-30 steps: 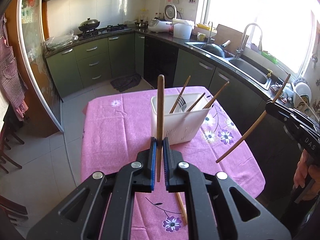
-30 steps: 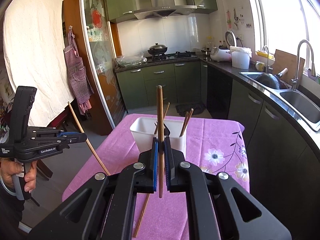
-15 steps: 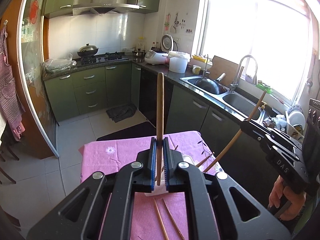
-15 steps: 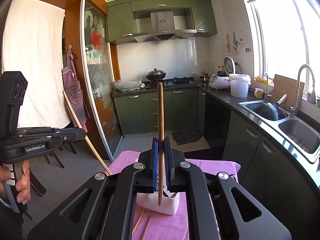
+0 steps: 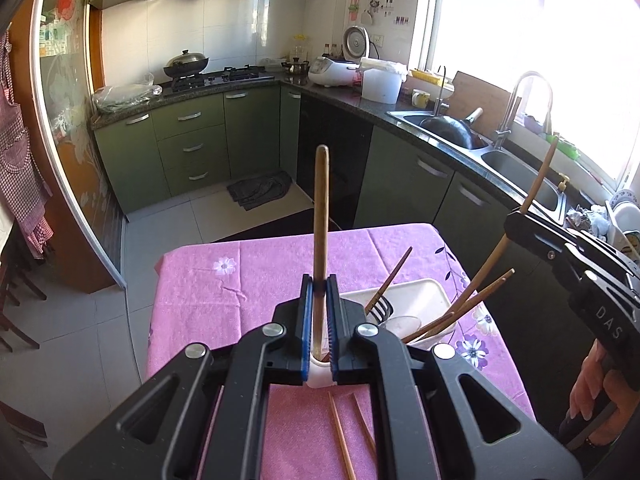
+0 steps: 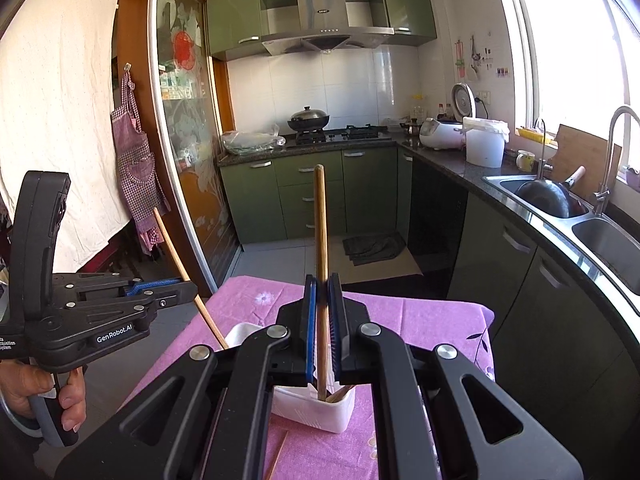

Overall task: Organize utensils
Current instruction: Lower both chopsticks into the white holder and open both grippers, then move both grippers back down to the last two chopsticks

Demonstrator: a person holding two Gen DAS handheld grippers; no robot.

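Both grippers tilt downward over the desk [image 5: 248, 292], the left gripper [image 5: 319, 312] and right gripper [image 6: 322, 320] each with jaws clamped on an upright wooden chopstick [image 5: 321, 216] above the white plastic bin [image 5: 424, 292].

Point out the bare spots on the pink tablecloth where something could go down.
The widest bare stretch of the pink tablecloth runs from the white utensil bin to the far and left table edges. A narrower strip lies beyond the bin, by the black cabinets. The near edge is crowded with loose chopsticks.
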